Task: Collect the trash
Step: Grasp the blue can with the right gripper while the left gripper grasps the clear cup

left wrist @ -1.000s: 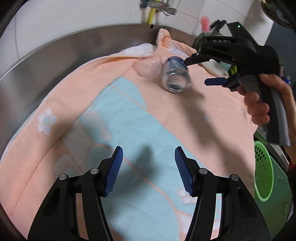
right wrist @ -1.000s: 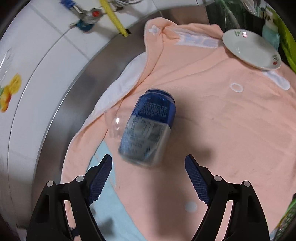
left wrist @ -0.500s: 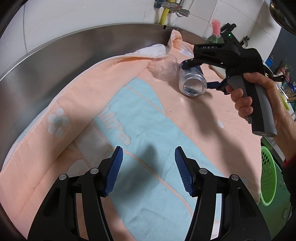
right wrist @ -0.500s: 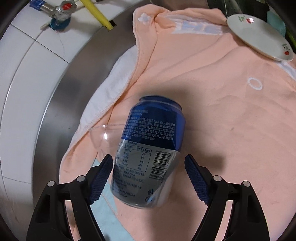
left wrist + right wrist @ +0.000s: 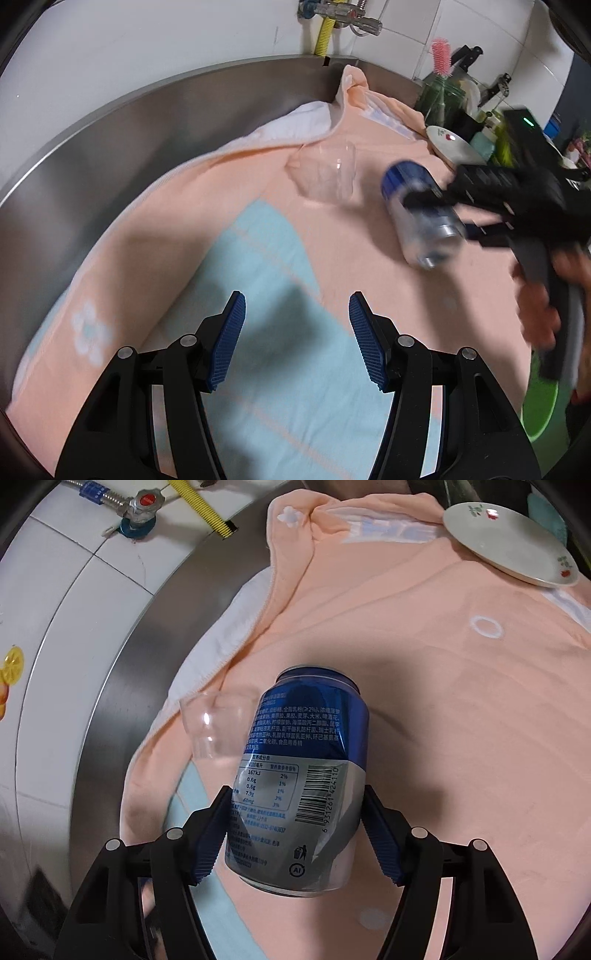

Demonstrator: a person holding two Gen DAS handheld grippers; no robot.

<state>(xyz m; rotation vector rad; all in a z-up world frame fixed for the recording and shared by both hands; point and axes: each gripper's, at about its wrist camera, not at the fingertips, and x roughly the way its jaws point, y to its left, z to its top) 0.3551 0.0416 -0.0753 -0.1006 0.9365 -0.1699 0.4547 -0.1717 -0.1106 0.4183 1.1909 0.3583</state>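
Observation:
A blue and silver drink can (image 5: 301, 775) sits between the pads of my right gripper (image 5: 295, 830), which is shut on its silver end and holds it just above the towel. The can also shows in the left wrist view (image 5: 421, 214), blurred, with the right gripper (image 5: 443, 218) around it. A clear plastic cup (image 5: 328, 173) lies on its side on the peach towel (image 5: 332, 258), just left of the can (image 5: 214, 727). My left gripper (image 5: 295, 332) is open and empty over the towel's light blue part.
A white plate (image 5: 509, 546) rests on the towel's far right edge. The steel sink rim (image 5: 110, 140) and tiled wall run along the left and back. A green basket (image 5: 543, 413) is at the lower right. A jar with a pink brush (image 5: 439, 88) stands behind.
My right gripper moved up to the can and closed on its lower end. The can is now gripped and moved right, away from the cup. My left gripper stayed open.

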